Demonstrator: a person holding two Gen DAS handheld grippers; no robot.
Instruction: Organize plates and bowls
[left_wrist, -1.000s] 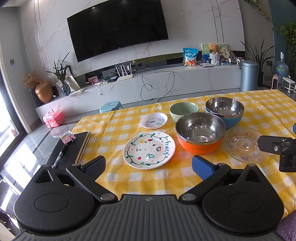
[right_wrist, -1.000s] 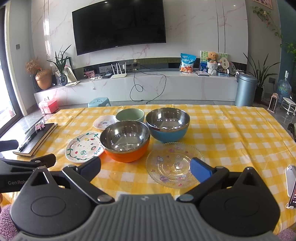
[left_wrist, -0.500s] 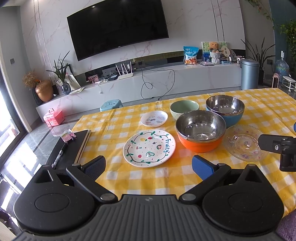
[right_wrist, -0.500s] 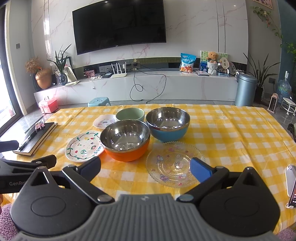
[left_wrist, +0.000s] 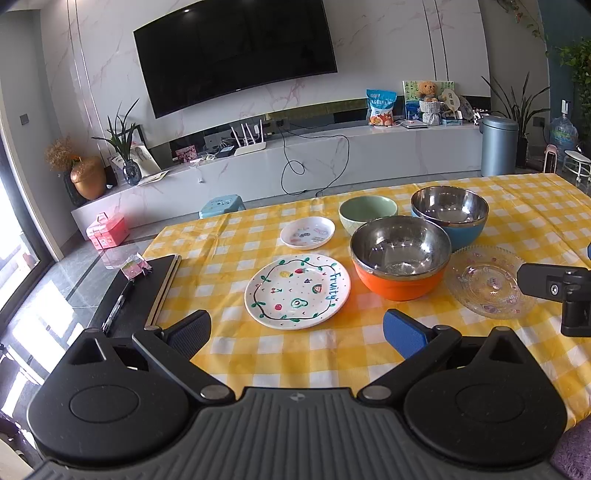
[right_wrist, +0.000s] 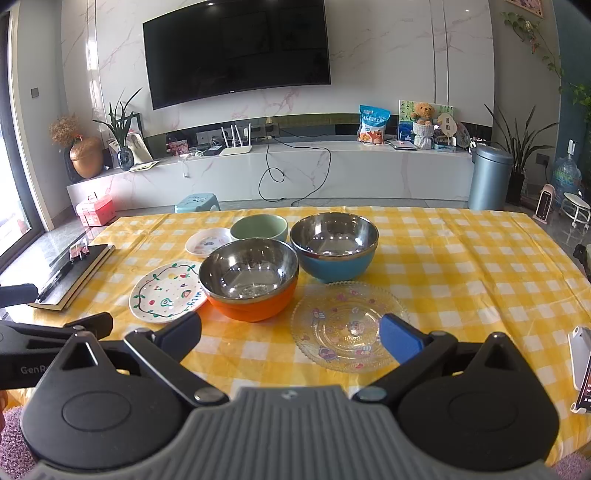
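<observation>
Both grippers hang over the near edge of the table (left_wrist: 535, 195), fingers spread wide and holding nothing: left gripper (left_wrist: 297, 328) faces the painted "Fruity" plate (left_wrist: 297, 291), right gripper (right_wrist: 291, 334) sits over the near rim of the clear glass plate (right_wrist: 349, 326). Dishes are bunched mid-table: orange bowl (left_wrist: 400, 256) just beside the Fruity plate, blue bowl (left_wrist: 448, 216) right behind it, green bowl (left_wrist: 368, 214) and small white dish (left_wrist: 307, 232) further back. Lots of open checkered cloth off to the right. A black notebook (left_wrist: 147, 291) with a pen occupies the left edge, a phone (right_wrist: 581, 369) the right.
</observation>
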